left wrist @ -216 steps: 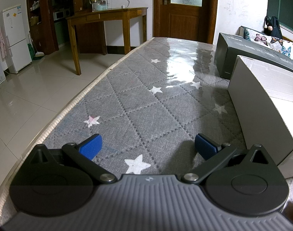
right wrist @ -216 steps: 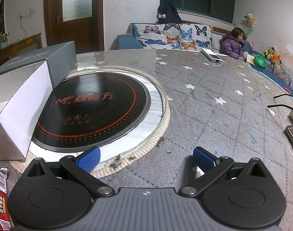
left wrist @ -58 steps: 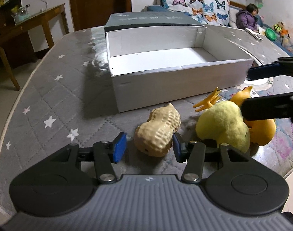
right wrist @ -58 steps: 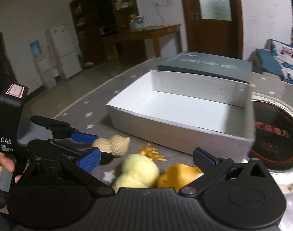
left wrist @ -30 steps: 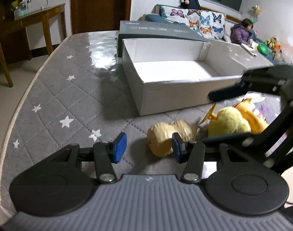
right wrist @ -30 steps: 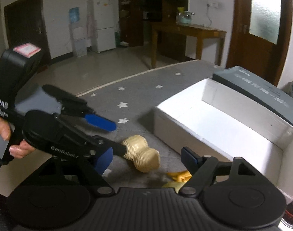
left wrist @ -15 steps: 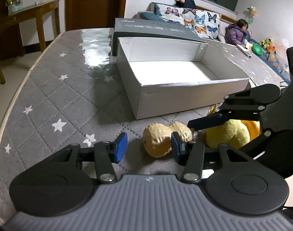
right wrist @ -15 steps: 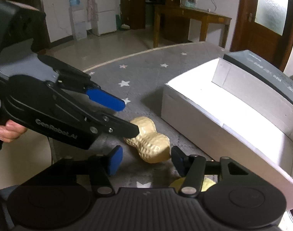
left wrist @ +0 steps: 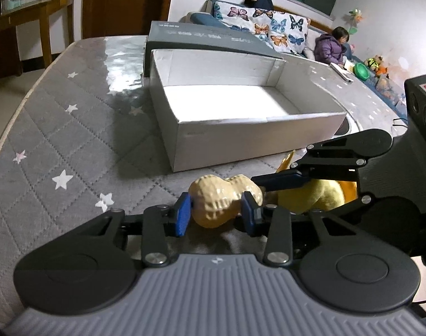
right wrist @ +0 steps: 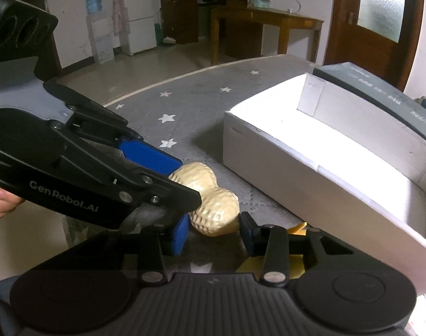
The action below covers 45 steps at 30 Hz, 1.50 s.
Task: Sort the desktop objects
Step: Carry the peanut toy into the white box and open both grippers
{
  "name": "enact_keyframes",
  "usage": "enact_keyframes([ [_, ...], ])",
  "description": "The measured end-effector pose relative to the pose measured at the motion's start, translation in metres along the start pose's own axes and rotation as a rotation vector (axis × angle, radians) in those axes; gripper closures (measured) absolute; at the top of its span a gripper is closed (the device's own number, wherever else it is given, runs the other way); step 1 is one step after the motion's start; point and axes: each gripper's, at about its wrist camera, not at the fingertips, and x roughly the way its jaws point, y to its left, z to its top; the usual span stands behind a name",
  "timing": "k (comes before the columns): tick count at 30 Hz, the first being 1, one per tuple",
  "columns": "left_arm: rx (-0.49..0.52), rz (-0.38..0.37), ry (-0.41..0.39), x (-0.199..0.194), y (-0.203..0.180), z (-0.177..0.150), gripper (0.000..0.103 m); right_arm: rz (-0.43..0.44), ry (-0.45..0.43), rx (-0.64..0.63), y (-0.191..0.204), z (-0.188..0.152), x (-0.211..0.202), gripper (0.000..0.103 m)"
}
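Observation:
A tan peanut-shaped toy (left wrist: 224, 200) lies on the grey star-patterned table cover in front of an open white box (left wrist: 229, 98). My left gripper (left wrist: 215, 215) is shut on the peanut's near lobe, both blue pads touching it. My right gripper (right wrist: 214, 231) comes in from the right and is shut on the other lobe of the peanut toy (right wrist: 210, 196). A yellow plush toy (left wrist: 311, 194) and an orange toy (left wrist: 347, 187) lie behind the right gripper's fingers, partly hidden.
A dark grey box lid (left wrist: 207, 39) lies behind the white box. The table's edge (left wrist: 14, 117) curves along the left. A wooden side table (right wrist: 266, 30) and a fridge (right wrist: 137, 14) stand across the room. A child (left wrist: 332, 46) sits on the sofa.
Both grippers have closed in on the peanut toy; the left jaws narrowed onto one lobe and the right jaws onto the other. The peanut now sits between both pairs of pads.

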Motion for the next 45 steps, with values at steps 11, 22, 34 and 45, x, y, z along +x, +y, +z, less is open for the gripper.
enact_keyframes([
  [11,0.1,-0.058,-0.123,-0.008,-0.042,0.061,0.063,-0.104,-0.127,0.013,-0.025,0.012,-0.062,0.063],
  [22,0.139,-0.144,-0.035,0.089,-0.066,0.131,0.063,-0.221,-0.101,0.173,-0.128,0.017,-0.059,0.063],
  [34,0.097,-0.115,0.099,0.154,-0.051,0.136,0.062,-0.206,0.031,0.228,-0.169,0.011,-0.002,0.064],
  [45,0.097,-0.082,0.031,0.119,-0.045,0.13,0.056,-0.22,0.003,0.243,-0.152,0.009,-0.023,0.057],
])
